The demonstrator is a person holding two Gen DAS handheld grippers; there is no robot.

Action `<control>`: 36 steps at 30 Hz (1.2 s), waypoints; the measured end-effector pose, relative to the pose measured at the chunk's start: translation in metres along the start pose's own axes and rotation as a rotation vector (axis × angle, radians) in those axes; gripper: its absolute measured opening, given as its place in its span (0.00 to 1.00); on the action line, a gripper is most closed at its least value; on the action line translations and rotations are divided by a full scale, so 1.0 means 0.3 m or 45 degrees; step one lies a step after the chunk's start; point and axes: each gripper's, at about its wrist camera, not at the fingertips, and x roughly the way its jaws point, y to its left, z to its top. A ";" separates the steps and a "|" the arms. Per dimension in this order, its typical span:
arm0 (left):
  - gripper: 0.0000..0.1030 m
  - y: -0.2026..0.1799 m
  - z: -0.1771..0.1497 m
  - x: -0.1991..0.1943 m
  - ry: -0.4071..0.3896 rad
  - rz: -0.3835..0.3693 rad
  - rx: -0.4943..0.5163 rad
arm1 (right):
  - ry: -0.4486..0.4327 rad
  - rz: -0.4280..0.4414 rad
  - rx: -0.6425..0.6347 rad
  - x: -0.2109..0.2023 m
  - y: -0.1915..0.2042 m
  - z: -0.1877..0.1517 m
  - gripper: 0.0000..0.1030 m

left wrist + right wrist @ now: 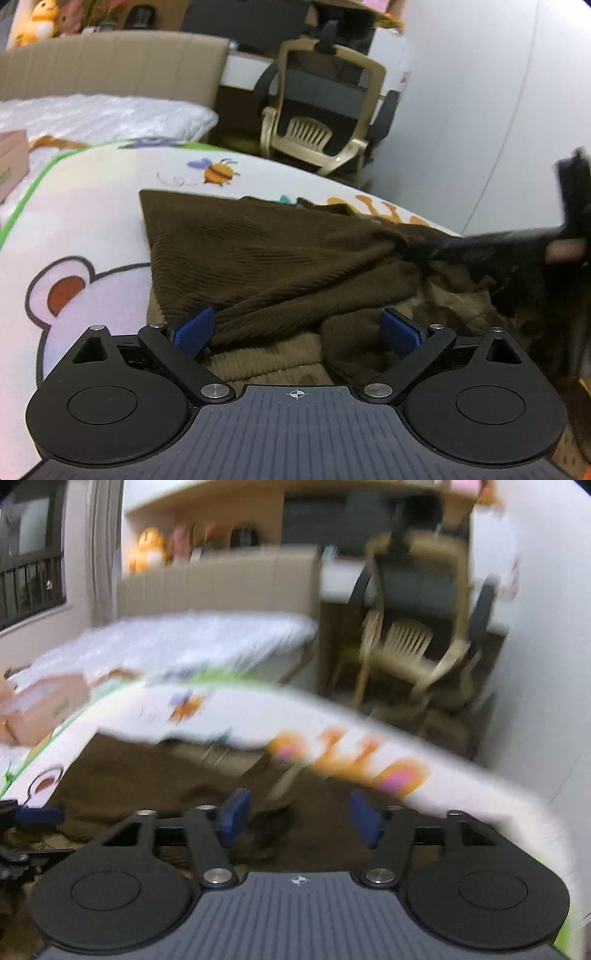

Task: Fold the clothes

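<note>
A dark brown ribbed garment [266, 254] lies rumpled on a cartoon-print mat [92, 206], over a lighter tan corduroy piece [273, 354]. My left gripper [299, 330] is open, its blue pads [194, 328] low over the garment's near edge with cloth between them. In the left wrist view my right gripper [491, 247] comes in from the right, blurred, at a bunched fold of the brown cloth. In the blurred right wrist view the right gripper [299, 818] is open over the brown garment [155, 786], nothing clamped.
A beige office chair [325, 114] stands beyond the mat beside a white wall [480, 110]. A bed with a white quilt [103, 114] and a tan headboard [110, 62] lies at the left. A pink box [13, 162] sits at the far left.
</note>
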 end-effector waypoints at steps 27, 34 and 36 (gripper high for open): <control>1.00 0.030 -0.008 -0.007 -0.042 -0.074 -0.094 | -0.114 0.037 -0.166 -0.167 0.121 0.262 0.22; 1.00 0.039 -0.007 -0.005 -0.047 -0.090 -0.111 | -0.211 0.164 -0.115 -0.222 0.151 0.291 0.67; 1.00 0.039 -0.007 -0.005 -0.046 -0.092 -0.117 | -0.187 0.101 -0.177 -0.225 0.147 0.257 0.67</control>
